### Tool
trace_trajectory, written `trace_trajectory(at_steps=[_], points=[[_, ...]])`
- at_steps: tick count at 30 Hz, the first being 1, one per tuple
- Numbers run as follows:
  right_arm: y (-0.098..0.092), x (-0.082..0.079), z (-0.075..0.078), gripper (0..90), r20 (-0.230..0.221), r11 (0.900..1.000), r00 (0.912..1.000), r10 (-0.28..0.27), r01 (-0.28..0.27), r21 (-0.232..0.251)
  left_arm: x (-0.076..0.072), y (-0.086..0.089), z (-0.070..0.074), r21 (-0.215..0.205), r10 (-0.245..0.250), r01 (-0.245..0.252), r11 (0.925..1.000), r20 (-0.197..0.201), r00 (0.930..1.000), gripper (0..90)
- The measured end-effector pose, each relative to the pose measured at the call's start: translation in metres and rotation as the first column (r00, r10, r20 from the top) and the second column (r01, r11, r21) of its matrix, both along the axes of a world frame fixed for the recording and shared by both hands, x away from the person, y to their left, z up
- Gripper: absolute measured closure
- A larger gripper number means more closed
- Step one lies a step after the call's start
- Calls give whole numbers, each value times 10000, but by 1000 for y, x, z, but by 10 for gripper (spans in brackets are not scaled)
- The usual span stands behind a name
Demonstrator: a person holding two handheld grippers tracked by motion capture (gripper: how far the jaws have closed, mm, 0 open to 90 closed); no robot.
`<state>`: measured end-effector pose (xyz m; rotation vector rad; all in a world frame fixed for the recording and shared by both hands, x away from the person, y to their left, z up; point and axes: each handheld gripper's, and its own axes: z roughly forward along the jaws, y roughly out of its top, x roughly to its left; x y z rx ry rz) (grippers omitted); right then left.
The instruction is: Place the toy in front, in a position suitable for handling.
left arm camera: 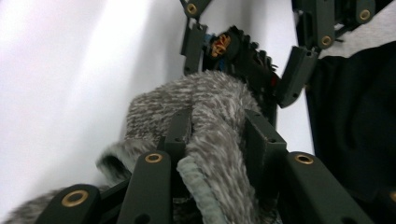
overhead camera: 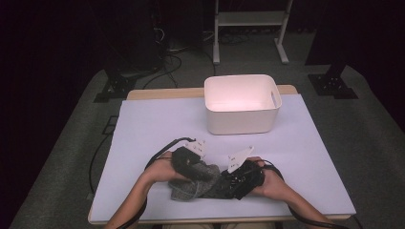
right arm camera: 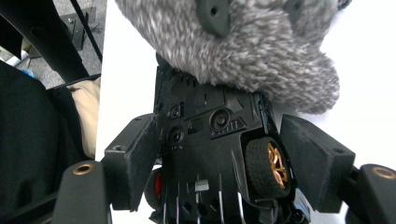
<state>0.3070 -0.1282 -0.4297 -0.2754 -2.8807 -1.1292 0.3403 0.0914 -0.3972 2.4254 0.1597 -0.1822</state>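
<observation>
Grey fuzzy sock lay on the table, pinched between the left gripper jaws; the right gripper jaws clasped a black toy car, its nose under the sock.

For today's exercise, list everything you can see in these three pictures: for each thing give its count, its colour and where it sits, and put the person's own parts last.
Fuzzy grey knitted sock: one, mottled grey, near edge of table, between both grippers.
Black toy car with gold-spoked wheels: one, underside up, between the right gripper's jaws, front end under the sock.
White plastic bin with handle slots: one, far side of table, nothing visible inside.
Pale lilac table cover: one, over the wooden tabletop.
White metal stand: one, on the floor beyond the table.
Left gripper: black, jaws clamped on the sock.
Right gripper: black, jaws around the car.
</observation>
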Motion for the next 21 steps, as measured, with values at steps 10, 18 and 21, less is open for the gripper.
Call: trace_trajectory(at_steps=[10,18,21], points=[[1,1,0,314,-428,9999,9990,141,-138,65,-13,7,7,-410,-413,414,9983,37,9991,685],[18,-8,-5,457,-680,9967,9952,704,-729,-351,-23,11,10,-877,-937,915,9919,-210,9954,698],[19,-8,-4,512,-811,9955,9930,860,-889,-328,-25,12,10,-955,-1046,1026,9901,-159,9944,732]])
